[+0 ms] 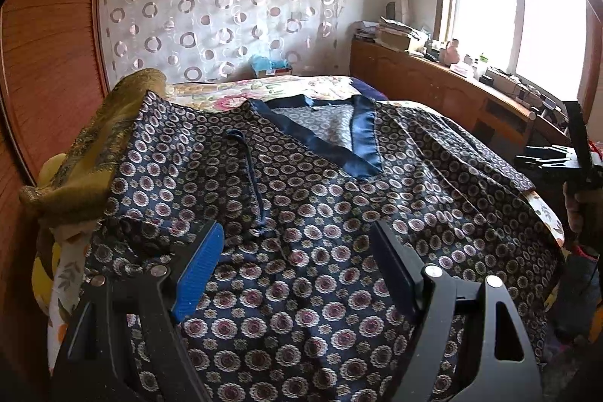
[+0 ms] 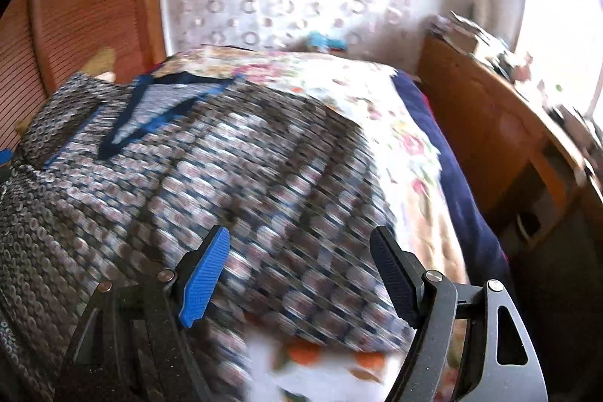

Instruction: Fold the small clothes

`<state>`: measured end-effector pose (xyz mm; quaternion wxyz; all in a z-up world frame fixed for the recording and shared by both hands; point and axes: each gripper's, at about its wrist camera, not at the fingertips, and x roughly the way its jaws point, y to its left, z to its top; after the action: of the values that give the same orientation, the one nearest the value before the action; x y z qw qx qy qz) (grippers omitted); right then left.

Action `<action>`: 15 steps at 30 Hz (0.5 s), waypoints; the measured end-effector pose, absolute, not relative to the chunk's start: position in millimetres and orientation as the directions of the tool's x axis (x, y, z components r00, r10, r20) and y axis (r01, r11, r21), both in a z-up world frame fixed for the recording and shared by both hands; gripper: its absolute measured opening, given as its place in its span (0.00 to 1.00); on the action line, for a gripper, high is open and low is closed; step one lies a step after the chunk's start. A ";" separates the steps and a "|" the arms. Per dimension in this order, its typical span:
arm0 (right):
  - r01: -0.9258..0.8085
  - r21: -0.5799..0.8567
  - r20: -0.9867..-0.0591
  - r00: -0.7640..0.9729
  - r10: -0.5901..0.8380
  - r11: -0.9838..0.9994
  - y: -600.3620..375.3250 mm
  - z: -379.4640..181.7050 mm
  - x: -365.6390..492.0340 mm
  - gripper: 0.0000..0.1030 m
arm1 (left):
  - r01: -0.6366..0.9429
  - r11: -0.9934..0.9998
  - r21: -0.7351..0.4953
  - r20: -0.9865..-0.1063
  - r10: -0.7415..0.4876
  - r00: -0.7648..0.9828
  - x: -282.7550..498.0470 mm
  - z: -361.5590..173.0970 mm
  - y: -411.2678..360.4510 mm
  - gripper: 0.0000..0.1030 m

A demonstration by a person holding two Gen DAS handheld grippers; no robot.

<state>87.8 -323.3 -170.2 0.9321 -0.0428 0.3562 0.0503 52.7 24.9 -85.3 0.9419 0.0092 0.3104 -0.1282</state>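
A dark blue patterned garment (image 1: 301,198) with a plain blue collar (image 1: 361,142) lies spread flat on the floral bed cover (image 1: 211,93). A dark cord (image 1: 252,183) lies on it. My left gripper (image 1: 297,251) hovers open and empty over the garment's lower middle. The right gripper shows at the right edge of the left wrist view (image 1: 576,153). In the blurred right wrist view the garment (image 2: 226,168) lies ahead and left. My right gripper (image 2: 301,259) is open and empty above the garment's right hem, near the bed cover (image 2: 407,138).
A gold cushion (image 1: 98,145) lies at the garment's left edge against a wooden wardrobe (image 1: 49,55). A wooden cabinet (image 1: 444,85) with clutter runs along the right under the window (image 1: 520,10). A circle-patterned curtain (image 1: 226,6) hangs behind the bed.
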 end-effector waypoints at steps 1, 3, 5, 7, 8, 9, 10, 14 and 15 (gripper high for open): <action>-0.108 -0.035 -0.673 0.738 0.057 0.994 -331.8 -172.3 85.8 0.76 | 0.250 0.966 -0.062 -0.587 -0.238 0.774 52.3 -85.7 23.4 0.78; -0.086 -0.013 -0.681 0.730 0.054 0.996 -343.6 -175.6 81.2 0.76 | 0.259 0.964 -0.062 -0.590 -0.244 0.770 51.6 -86.9 18.8 0.78; -0.067 0.001 -0.692 0.720 0.049 0.998 -352.8 -179.7 78.7 0.76 | 0.268 0.961 -0.063 -0.592 -0.252 0.766 50.1 -86.9 15.3 0.78; -0.053 0.021 -0.703 0.709 0.053 0.998 -358.2 -184.4 77.2 0.76 | 0.275 0.959 -0.067 -0.594 -0.260 0.762 50.0 -87.2 11.6 0.78; -0.049 0.035 -0.711 0.701 0.059 0.998 -358.4 -184.0 81.0 0.76 | 0.279 0.957 -0.074 -0.596 -0.267 0.758 50.0 -87.1 10.3 0.78; -0.047 0.049 -0.719 0.692 0.068 0.998 -359.7 -185.4 86.5 0.76 | 0.288 0.954 -0.081 -0.596 -0.278 0.754 49.0 -86.4 8.2 0.78; -0.047 0.061 -0.723 0.686 0.077 0.997 -360.1 -190.3 88.0 0.76 | 0.292 0.953 -0.081 -0.594 -0.282 0.753 48.4 -85.4 7.0 0.78; -0.048 0.101 -0.729 0.676 0.107 0.994 -363.7 -194.7 84.8 0.76 | 0.305 0.950 -0.073 -0.587 -0.288 0.757 45.6 -83.5 0.1 0.78; -0.049 0.113 -0.730 0.674 0.117 0.992 -366.5 -195.3 84.4 0.72 | 0.308 0.949 -0.073 -0.587 -0.291 0.756 44.9 -83.2 -1.1 0.78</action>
<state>84.4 -366.5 -195.3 0.9139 0.0419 0.4012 0.0454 44.9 -1.1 -83.2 0.9369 0.0140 0.3107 -0.1598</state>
